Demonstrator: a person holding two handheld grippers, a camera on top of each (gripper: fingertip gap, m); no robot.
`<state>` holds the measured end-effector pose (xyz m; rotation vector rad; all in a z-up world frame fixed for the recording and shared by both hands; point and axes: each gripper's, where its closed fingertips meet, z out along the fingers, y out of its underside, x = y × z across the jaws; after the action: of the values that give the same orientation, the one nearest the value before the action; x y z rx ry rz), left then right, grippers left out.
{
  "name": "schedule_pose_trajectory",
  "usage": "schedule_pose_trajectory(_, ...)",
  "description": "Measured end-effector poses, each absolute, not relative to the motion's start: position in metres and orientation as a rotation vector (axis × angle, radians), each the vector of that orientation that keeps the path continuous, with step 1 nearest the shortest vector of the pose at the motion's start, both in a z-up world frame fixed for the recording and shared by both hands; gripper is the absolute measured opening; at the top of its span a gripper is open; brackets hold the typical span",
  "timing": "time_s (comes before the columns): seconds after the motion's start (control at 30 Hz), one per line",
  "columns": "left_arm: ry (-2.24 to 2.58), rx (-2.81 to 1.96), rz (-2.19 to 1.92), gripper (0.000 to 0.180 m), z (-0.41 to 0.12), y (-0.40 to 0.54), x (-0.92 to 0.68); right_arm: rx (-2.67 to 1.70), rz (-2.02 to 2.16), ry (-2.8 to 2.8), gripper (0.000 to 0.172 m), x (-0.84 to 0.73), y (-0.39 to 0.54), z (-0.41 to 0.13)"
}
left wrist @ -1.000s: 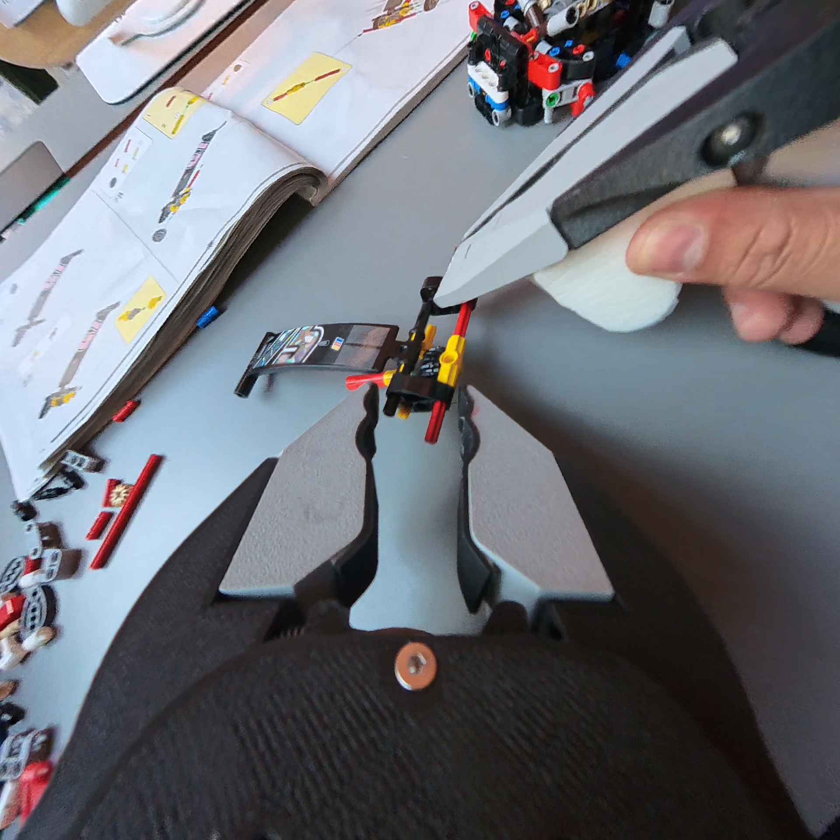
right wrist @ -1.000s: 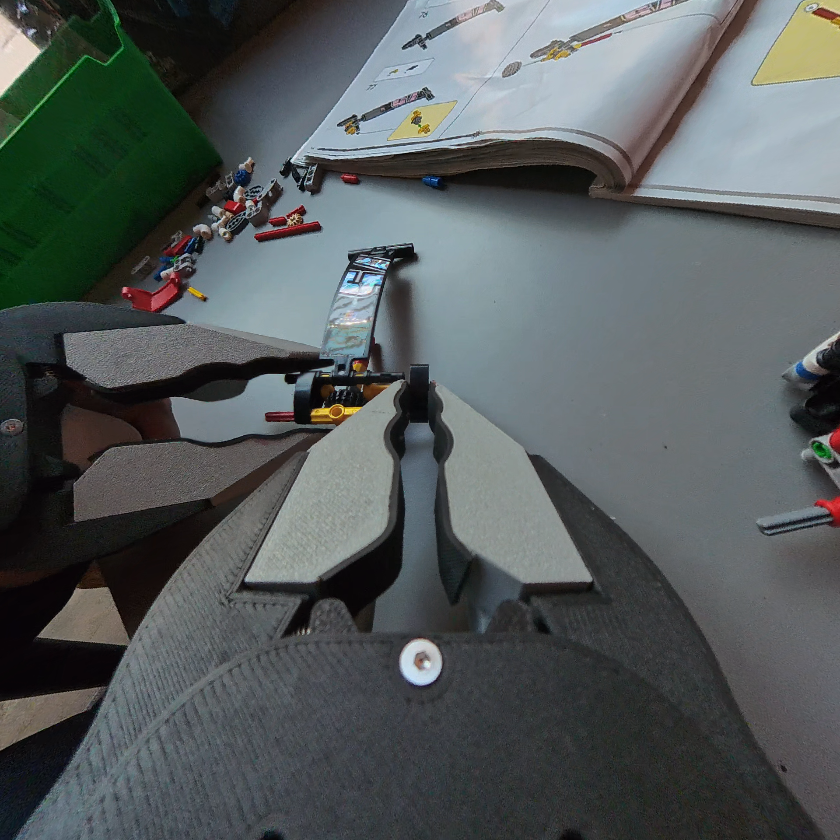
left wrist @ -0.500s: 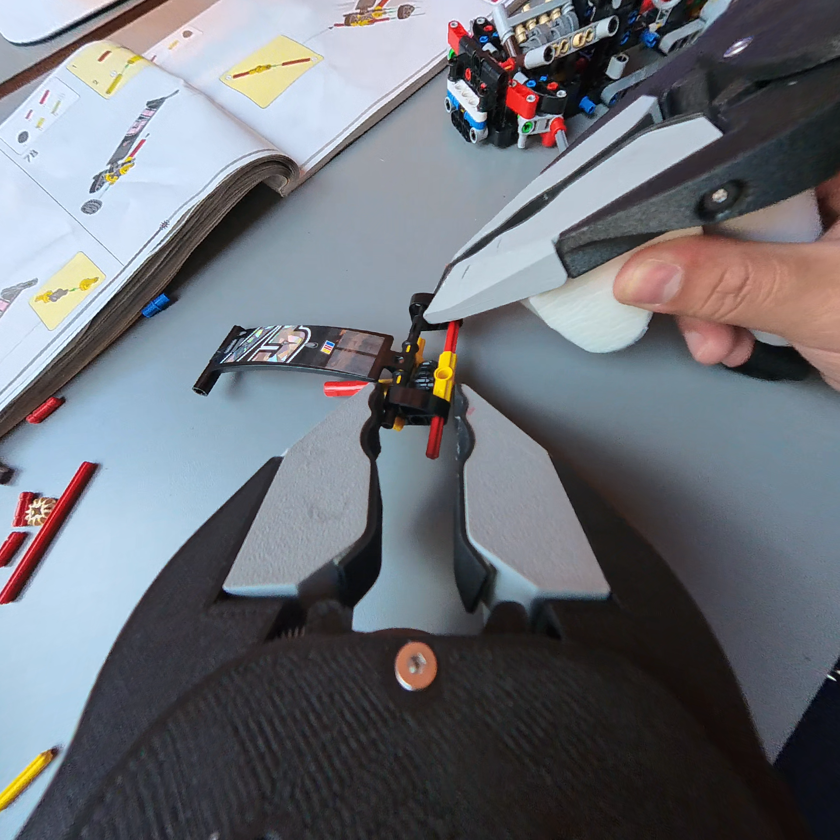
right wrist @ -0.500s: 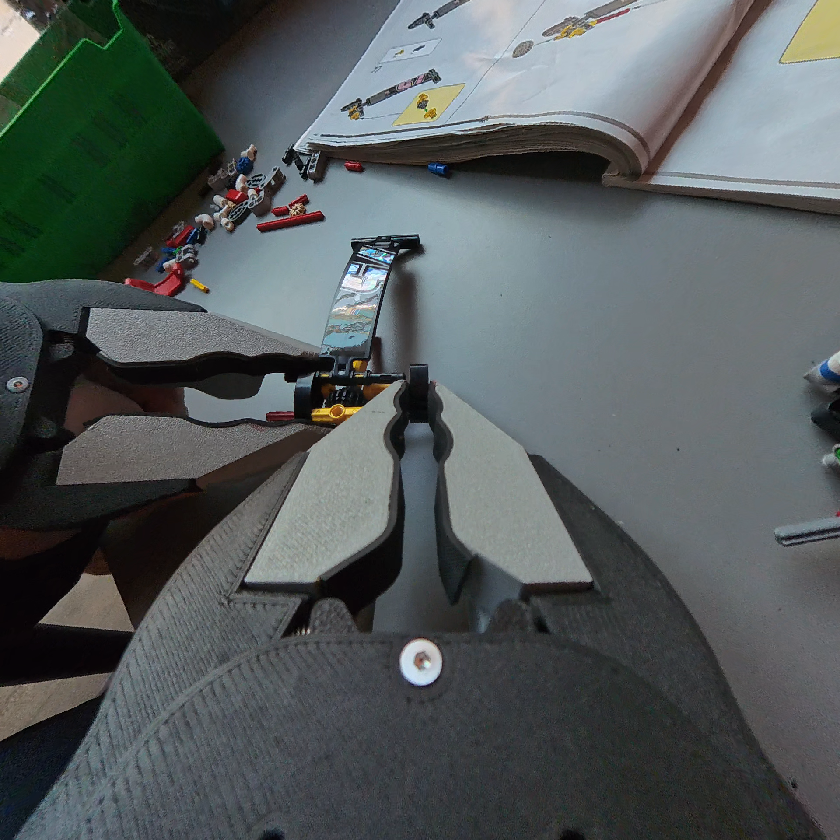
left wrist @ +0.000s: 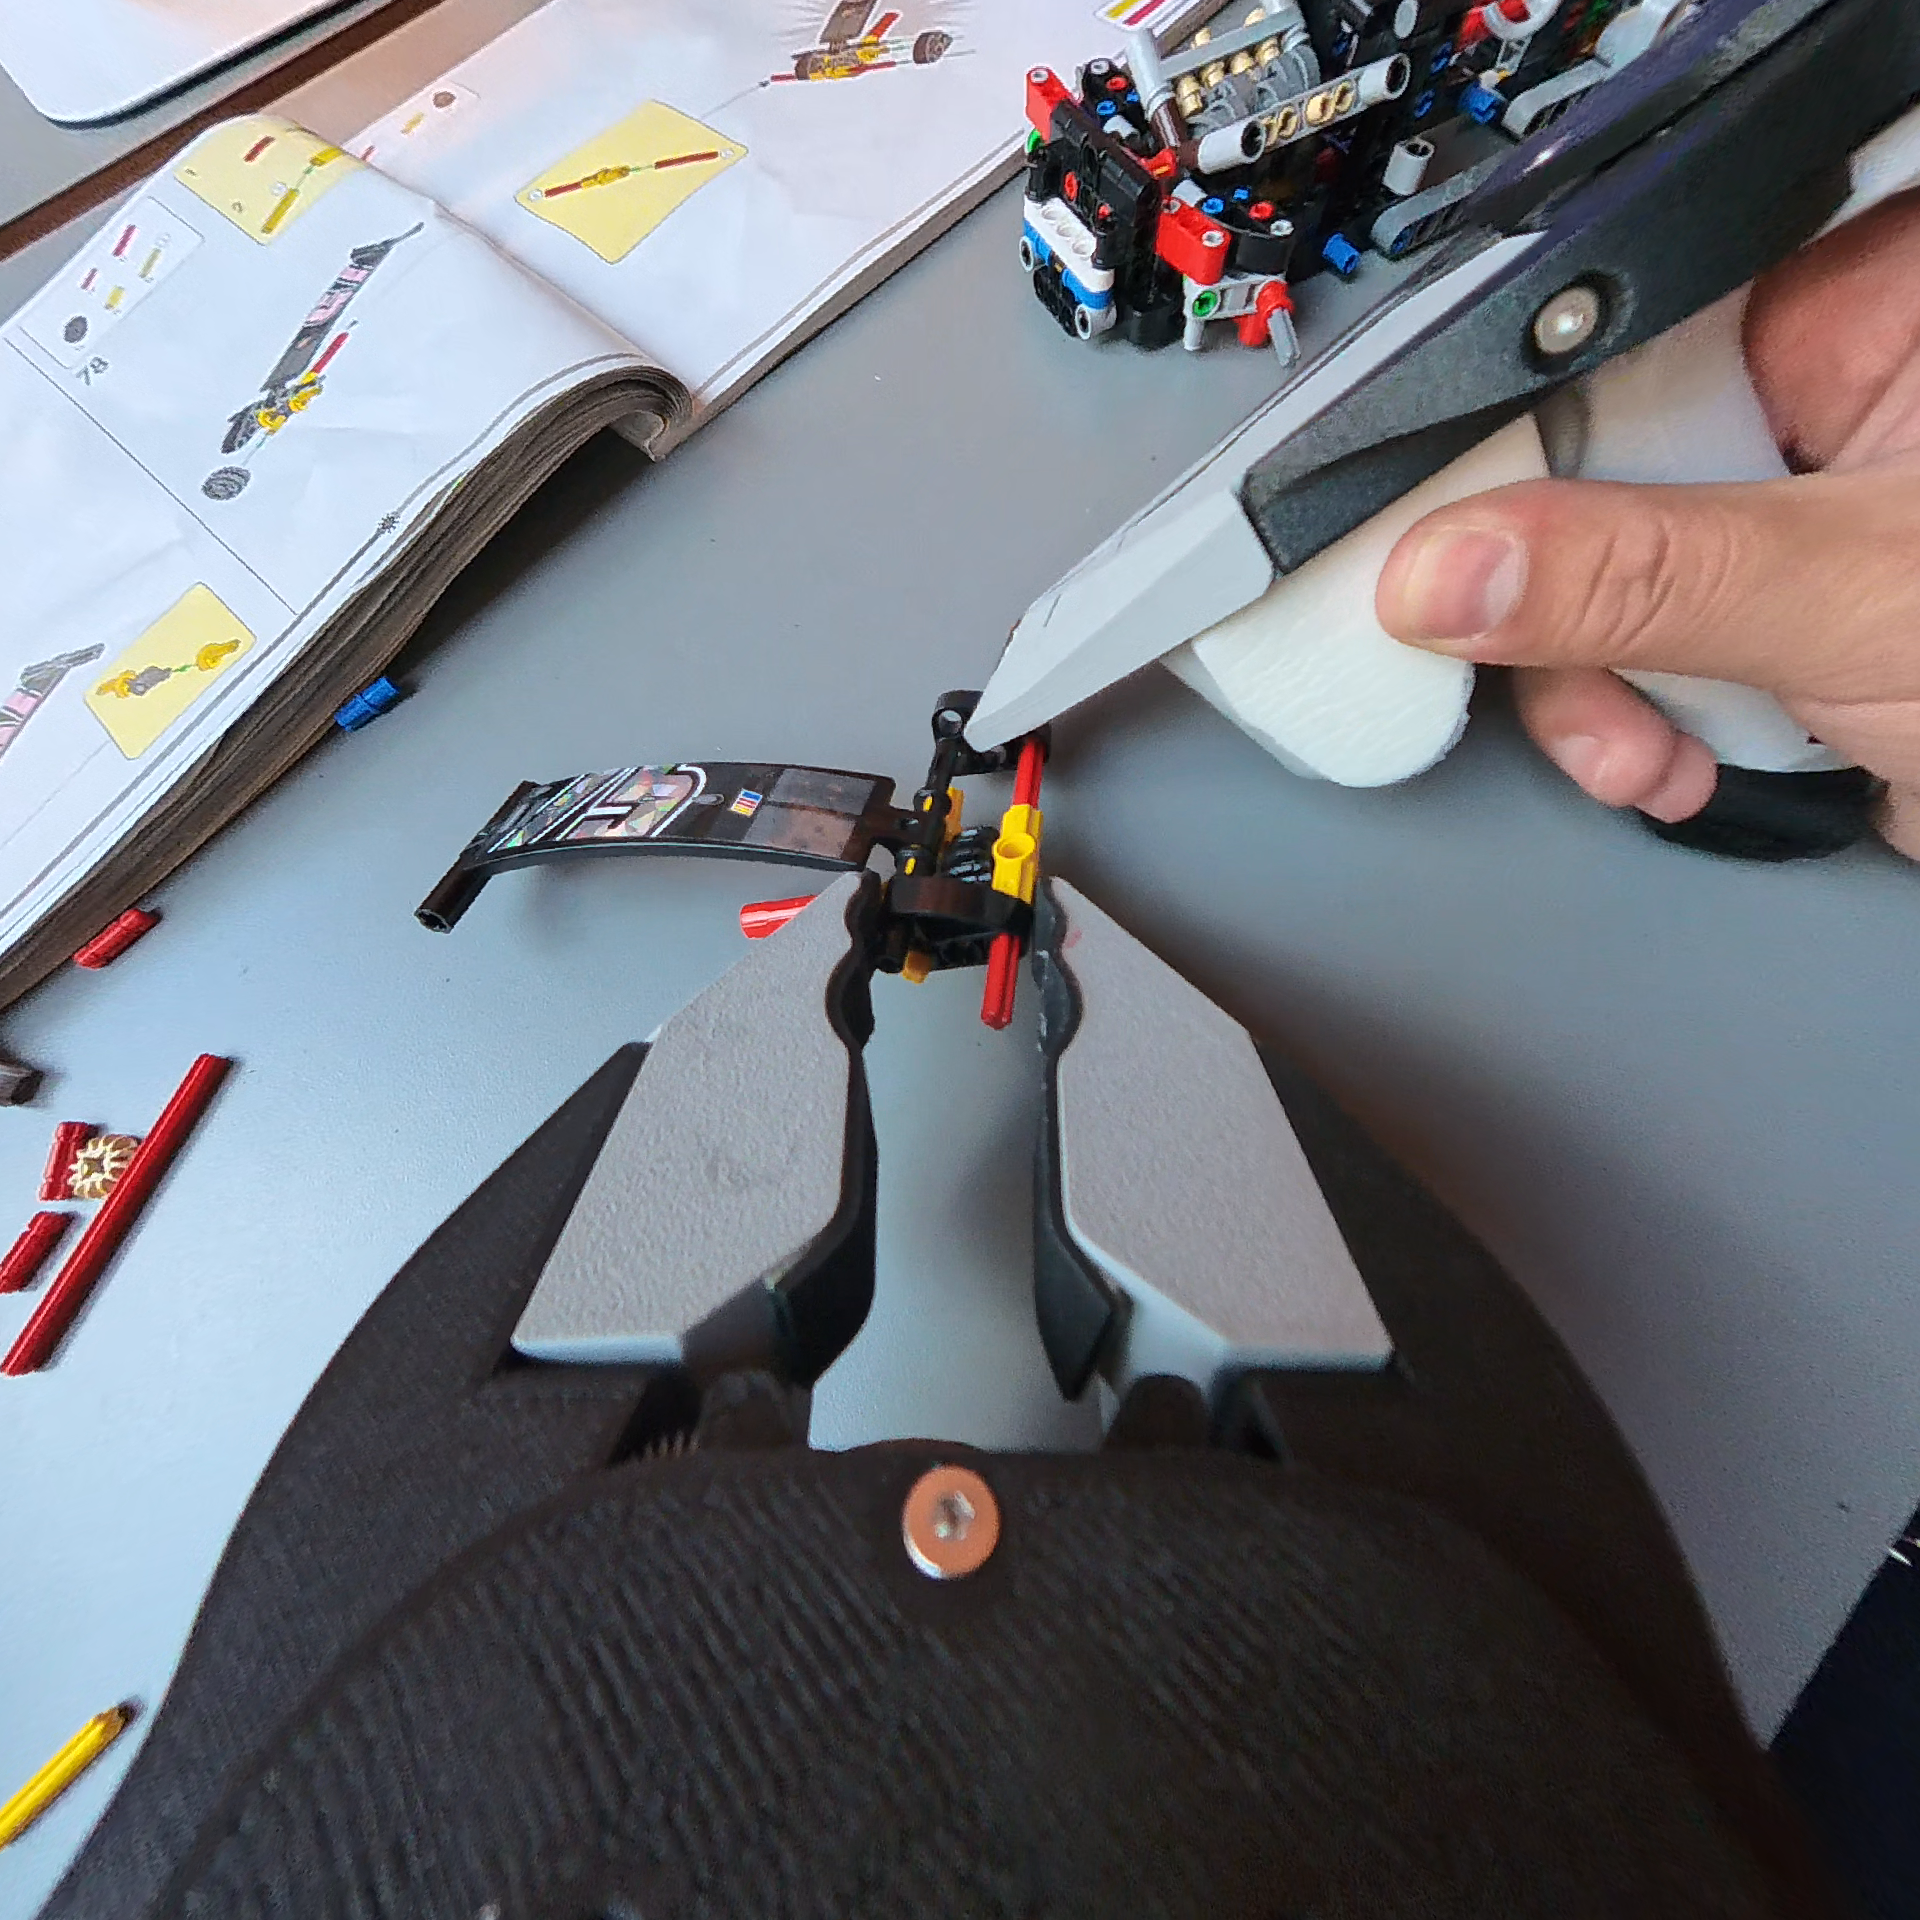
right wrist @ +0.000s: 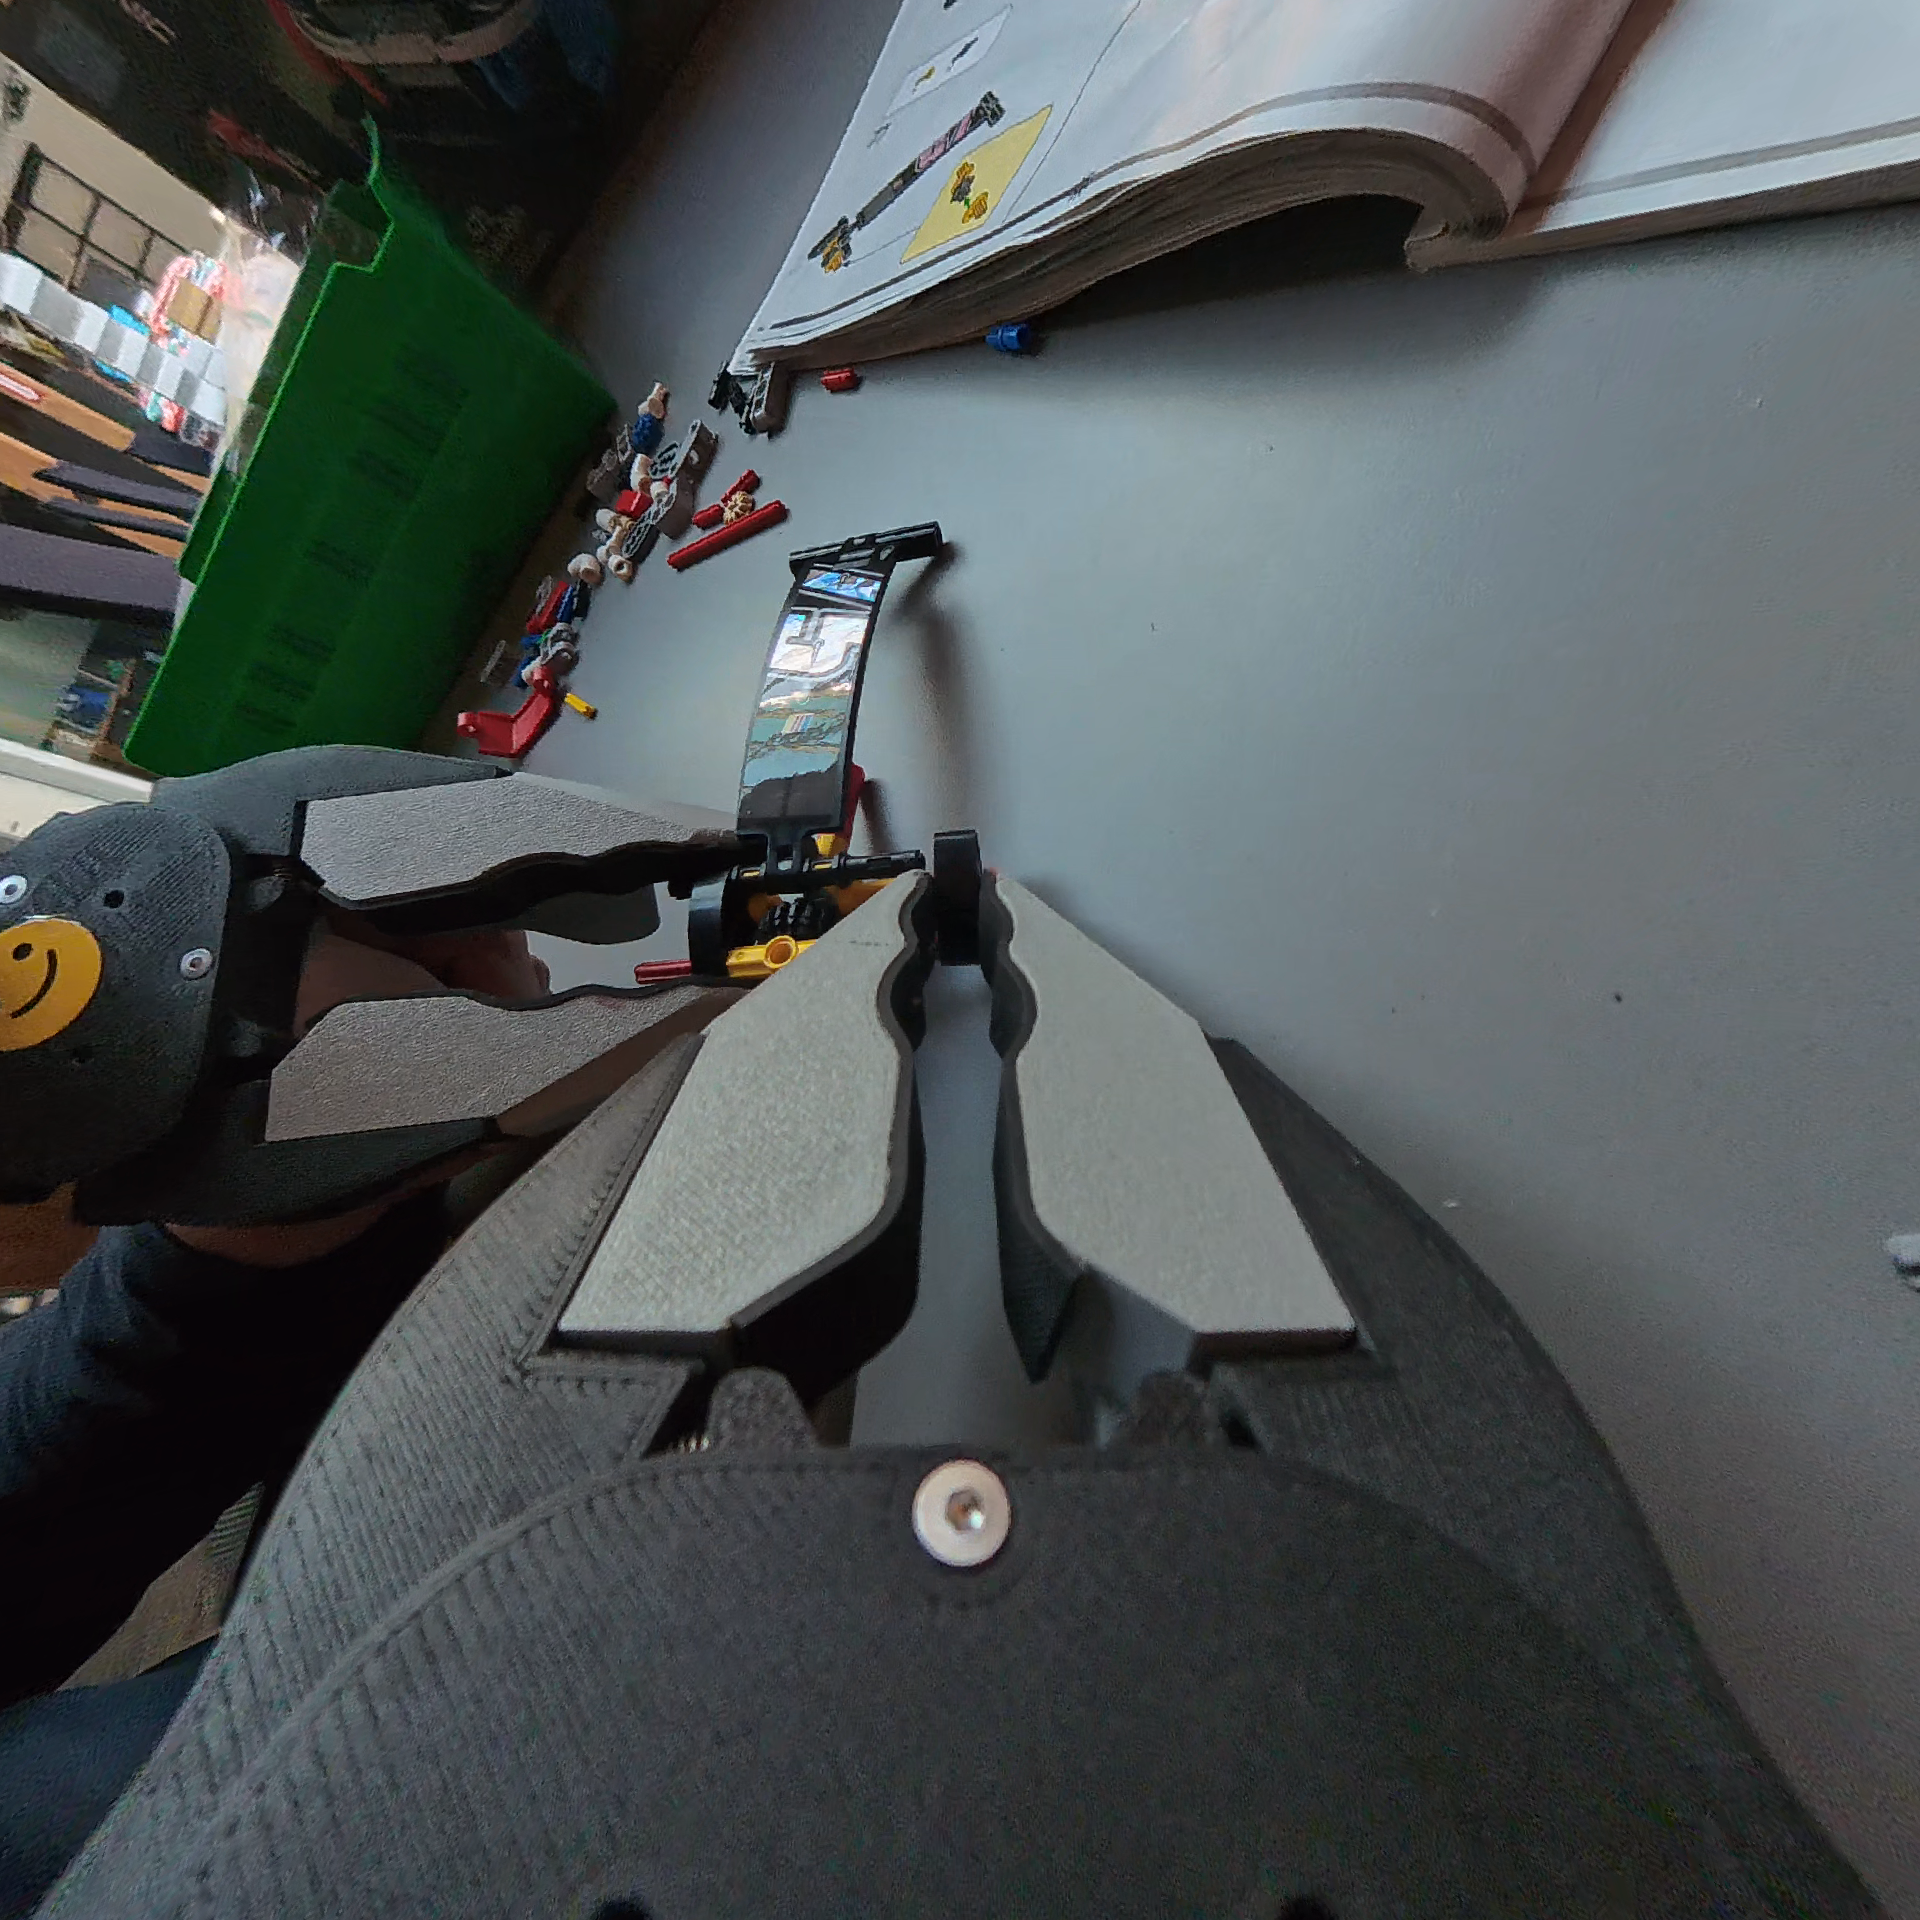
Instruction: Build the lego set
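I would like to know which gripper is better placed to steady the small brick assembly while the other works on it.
Left, I would judge: the left gripper has its fingers on either side of the assembly's black and yellow core, a broad hold. The right gripper only pinches a small black end piece.

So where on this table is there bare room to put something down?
Bare grey table lies right of the small brick assembly, between the open instruction book and the right gripper. The left is crowded with loose bricks beside the green bin.
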<state>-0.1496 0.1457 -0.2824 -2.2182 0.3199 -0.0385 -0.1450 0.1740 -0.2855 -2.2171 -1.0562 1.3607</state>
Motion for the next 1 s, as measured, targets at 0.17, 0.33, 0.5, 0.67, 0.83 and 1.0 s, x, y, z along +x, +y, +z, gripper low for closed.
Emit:
schedule_pose_trajectory(0.17,0.32,-2.215,-0.032,0.027,-0.282,0.146,-0.15,-2.158,1.293,-1.078,0.005,-0.144,0.175,-0.281)
schedule_pose_trajectory(0.33,0.334,-2.229,0.015,0.027,-0.284,0.146,-0.151,-2.041,0.987,-1.202,0.005,-0.145,0.172,-0.282)
schedule_pose_trajectory(0.5,0.346,-2.222,0.031,0.027,-0.284,0.145,-0.15,-2.121,1.164,-1.161,0.005,-0.146,0.171,-0.284)
schedule_pose_trajectory(0.67,0.34,-2.211,0.003,0.026,-0.282,0.145,-0.15,-2.064,1.169,-1.23,0.005,-0.145,0.17,-0.28)
schedule_pose_trajectory(0.83,0.367,-2.176,0.006,0.026,-0.278,0.143,-0.147,-2.041,1.261,-1.318,0.006,-0.143,0.166,-0.279)
schedule_pose_trajectory(1.0,0.477,-2.145,0.126,0.026,-0.278,0.141,-0.142,-2.102,1.37,-1.419,0.005,-0.142,0.16,-0.287)
